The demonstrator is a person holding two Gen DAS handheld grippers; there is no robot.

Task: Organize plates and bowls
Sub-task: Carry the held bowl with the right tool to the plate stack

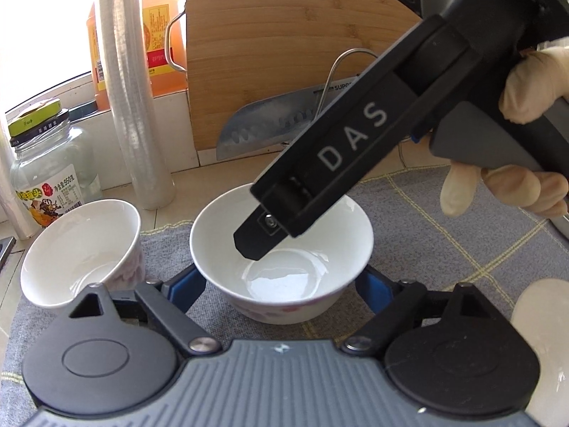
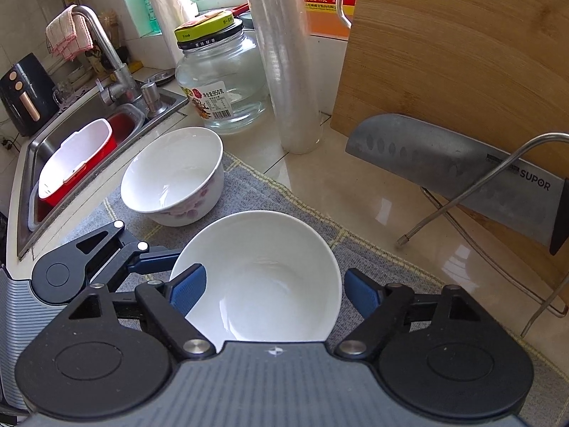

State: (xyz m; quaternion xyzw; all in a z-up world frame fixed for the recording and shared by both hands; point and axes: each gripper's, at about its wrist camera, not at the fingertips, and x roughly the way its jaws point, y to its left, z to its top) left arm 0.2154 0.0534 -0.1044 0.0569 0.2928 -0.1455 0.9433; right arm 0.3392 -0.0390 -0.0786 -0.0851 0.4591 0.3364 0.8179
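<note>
Logging the counter from my remote station, largest item first. Bamboo cutting board [image 1: 284, 53]: propped upright at the back. Grey checked mat [image 1: 444, 235]: flat on the counter, carrying both bowls. Cleaver [image 2: 444, 167]: leaning against the board, on a wire stand. Cling film roll [image 2: 284, 71]: standing on end. Glass jar [image 2: 220, 82]: lidded, just beside the roll. Plain white bowl [image 1: 313, 270]: upright on the mat, centre. Flowered bowl [image 1: 81, 245]: upright, near the first bowl on its sink side, apart from it.

My left gripper [image 1: 279, 284]: fingers spread wide, flanking the plain bowl low on its outer wall; I cannot tell whether they press.

My right gripper [image 2: 274, 295]: held by a gloved hand [image 1: 522, 96], angled down from above, one pad [image 2: 188, 291] inside the bowl by its wall, the other just outside the opposite rim; contact I cannot tell.
</note>
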